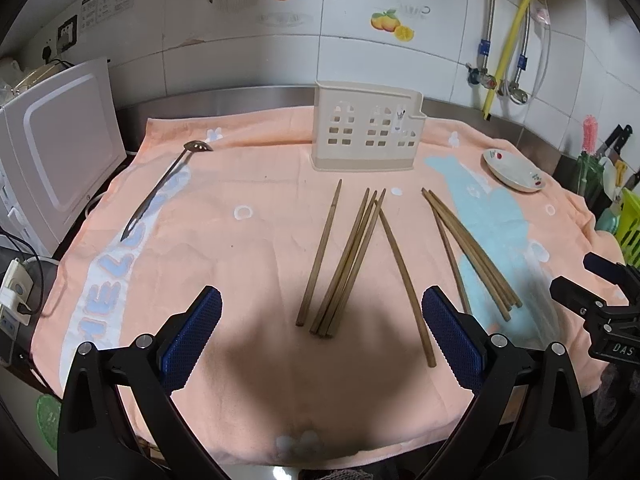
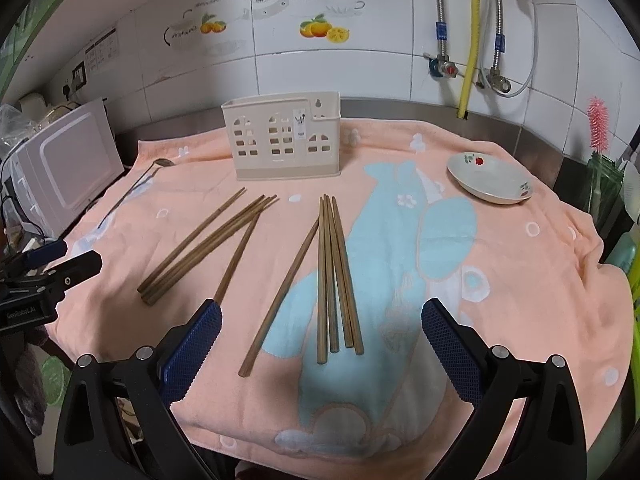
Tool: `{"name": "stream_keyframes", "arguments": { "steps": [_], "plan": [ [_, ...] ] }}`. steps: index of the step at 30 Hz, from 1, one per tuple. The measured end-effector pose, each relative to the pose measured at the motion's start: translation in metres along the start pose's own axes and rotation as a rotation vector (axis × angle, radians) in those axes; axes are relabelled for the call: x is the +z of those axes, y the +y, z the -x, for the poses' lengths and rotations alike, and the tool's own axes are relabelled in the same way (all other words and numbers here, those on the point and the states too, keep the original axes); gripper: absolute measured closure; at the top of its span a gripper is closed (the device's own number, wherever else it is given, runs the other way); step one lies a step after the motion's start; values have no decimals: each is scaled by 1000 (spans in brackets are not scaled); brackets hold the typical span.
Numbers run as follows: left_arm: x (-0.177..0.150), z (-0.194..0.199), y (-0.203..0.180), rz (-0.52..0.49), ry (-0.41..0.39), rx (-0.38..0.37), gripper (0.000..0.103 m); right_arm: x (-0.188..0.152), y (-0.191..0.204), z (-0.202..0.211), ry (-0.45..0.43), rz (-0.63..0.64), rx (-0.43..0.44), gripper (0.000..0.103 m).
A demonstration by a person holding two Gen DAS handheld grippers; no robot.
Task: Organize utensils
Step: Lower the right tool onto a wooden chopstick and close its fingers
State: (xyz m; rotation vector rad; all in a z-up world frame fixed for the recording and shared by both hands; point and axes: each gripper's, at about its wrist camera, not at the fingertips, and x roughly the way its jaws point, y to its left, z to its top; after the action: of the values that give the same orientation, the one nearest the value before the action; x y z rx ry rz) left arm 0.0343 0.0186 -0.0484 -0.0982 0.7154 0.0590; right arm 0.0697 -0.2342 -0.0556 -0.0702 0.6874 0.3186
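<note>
Chopsticks lie loose on the peach towel (image 1: 224,264) that covers the tabletop, all on the near side of the beige utensil caddy (image 1: 366,126), which stands upright toward the back of the towel. Straight in front of the caddy, one single chopstick (image 1: 320,254) lies apart on the left; just beside it to the right is a bundle of three chopsticks (image 1: 350,264) whose far tips fan out and whose near ends touch. A longer, slightly bowed chopstick (image 1: 406,288) runs from that bundle's tips toward the near right. Farther right of the caddy, over the pale blue print, a second group of chopsticks (image 2: 334,276) lies close together, with one slanted chopstick (image 2: 280,298) just beside it on the left.

Well to the left of the caddy a metal slotted spoon (image 1: 166,186) rests on the towel, its bowl at the far end. To the caddy's right sits a small white dish (image 2: 488,178) with red fruit marks. A white microwave (image 1: 60,160) stands beyond the towel's left edge.

Left tool (image 1: 322,334) hovers over the near towel in front of the caddy, its blue pads (image 1: 192,344) spread wide with nothing between them. Right tool (image 2: 322,346) is likewise spread wide and empty, over the second group's near ends.
</note>
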Motion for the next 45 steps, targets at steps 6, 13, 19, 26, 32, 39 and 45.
{"name": "stream_keyframes", "arguments": {
  "steps": [6,13,19,26,32,39,45],
  "plan": [
    [-7,-17,14,19,43,12,5,-7,-1,-11,22,3,-4,6],
    [-3,-38,28,20,74,19,14,-11,-5,-26,55,8,-7,6],
    [2,-57,30,7,104,-5,31,-10,-13,-37,74,5,-19,7],
    [6,-84,28,-15,146,-34,53,-14,-28,-46,91,-6,-31,11],
    [6,-100,29,-19,181,-58,66,-17,-39,-54,112,-11,-30,26],
    [8,-108,31,-19,195,-68,72,-18,-42,-65,142,12,-24,41],
    [8,-112,30,-26,201,-82,76,-20,-49,-76,174,19,-34,53]
  ]
}}
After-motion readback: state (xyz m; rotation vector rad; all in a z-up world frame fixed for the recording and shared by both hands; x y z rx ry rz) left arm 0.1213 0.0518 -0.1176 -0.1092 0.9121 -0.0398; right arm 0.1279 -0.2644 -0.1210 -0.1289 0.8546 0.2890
